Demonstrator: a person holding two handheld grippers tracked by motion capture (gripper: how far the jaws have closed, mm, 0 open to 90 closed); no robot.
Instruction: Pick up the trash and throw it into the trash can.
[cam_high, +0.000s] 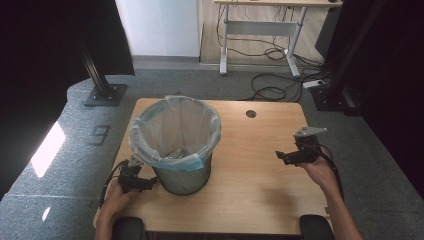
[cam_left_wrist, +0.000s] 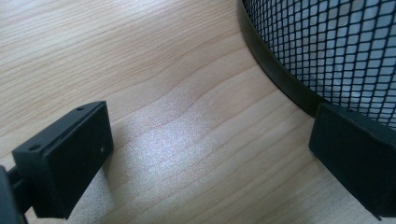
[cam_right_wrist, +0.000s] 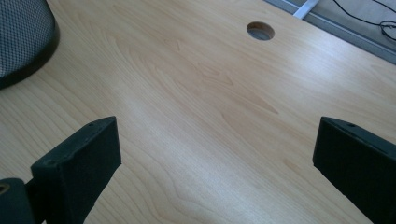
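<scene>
The mesh wastebasket (cam_high: 181, 150) stands on the left half of the wooden counter (cam_high: 260, 165), with a thin plastic bag liner (cam_high: 150, 150) folded over its rim. It stands straight up, so its long way runs from the counter to the ceiling.

The left gripper (cam_high: 149, 183) is the near one. It sits low, just beside the bottom of the basket, on the basket's left side. In the left gripper view its jaws are spread wide, and the black base ring (cam_left_wrist: 280, 74) of the basket curves right by one jaw, maybe touching it; I cannot tell for sure. Nothing is between the jaws.

The right gripper (cam_high: 281, 156) is well apart from the basket, over bare wood on the right. Its jaws are spread wide too and hold nothing. The basket lies off to its left, and a round cable hole (cam_right_wrist: 260, 31) lies ahead of it.

So the left hand looks best placed to reach the basket first.
</scene>
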